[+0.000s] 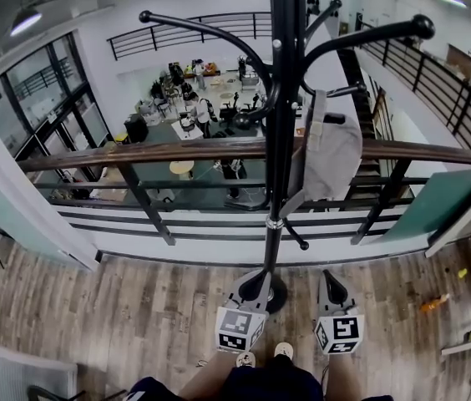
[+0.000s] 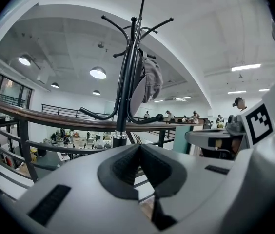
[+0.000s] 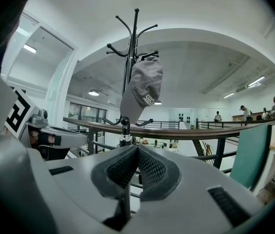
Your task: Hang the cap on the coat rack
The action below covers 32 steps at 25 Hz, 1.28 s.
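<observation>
A grey cap (image 1: 332, 153) hangs from a right-hand hook of the black coat rack (image 1: 282, 98), its brim pointing down. The same cap (image 3: 142, 89) shows in the right gripper view, high on the rack (image 3: 130, 57), well beyond the jaws. In the left gripper view the cap (image 2: 149, 79) hangs on the far side of the rack's pole (image 2: 125, 96). My left gripper (image 1: 250, 284) is low by the rack's base, my right gripper (image 1: 332, 285) beside it. Both sets of jaws are shut with nothing between them.
A wooden-topped black railing (image 1: 135, 153) runs across just behind the rack, over a drop to a lower floor. A teal board (image 1: 440, 203) leans at the right. Small tools (image 1: 434, 303) lie on the plank floor at the right. The person's shoes (image 1: 260, 356) are under the grippers.
</observation>
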Each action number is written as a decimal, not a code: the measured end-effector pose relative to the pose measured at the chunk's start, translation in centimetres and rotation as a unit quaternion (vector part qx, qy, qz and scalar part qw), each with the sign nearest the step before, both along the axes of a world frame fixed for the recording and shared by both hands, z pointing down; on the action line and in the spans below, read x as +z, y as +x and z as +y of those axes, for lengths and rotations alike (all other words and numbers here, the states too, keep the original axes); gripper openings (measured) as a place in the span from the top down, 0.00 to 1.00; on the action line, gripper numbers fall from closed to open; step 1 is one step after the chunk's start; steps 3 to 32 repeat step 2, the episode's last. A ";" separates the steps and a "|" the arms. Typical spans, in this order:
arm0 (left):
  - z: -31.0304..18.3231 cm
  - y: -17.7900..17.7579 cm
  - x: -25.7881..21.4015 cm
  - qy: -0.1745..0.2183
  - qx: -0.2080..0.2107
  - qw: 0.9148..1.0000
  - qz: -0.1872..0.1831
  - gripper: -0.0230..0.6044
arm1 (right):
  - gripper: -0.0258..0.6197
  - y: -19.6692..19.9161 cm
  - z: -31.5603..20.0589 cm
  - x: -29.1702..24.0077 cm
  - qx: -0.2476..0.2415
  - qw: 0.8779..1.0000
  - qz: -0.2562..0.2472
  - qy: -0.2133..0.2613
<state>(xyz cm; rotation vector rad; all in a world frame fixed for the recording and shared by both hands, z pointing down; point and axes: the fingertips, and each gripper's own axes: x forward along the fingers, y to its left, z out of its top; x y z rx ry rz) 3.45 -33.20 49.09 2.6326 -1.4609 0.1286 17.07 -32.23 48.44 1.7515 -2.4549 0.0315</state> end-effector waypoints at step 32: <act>0.1 0.0 0.1 -0.004 -0.002 1.000 -0.002 0.96 | 0.95 -0.1 0.0 -0.1 -0.004 1.000 -0.001 0.001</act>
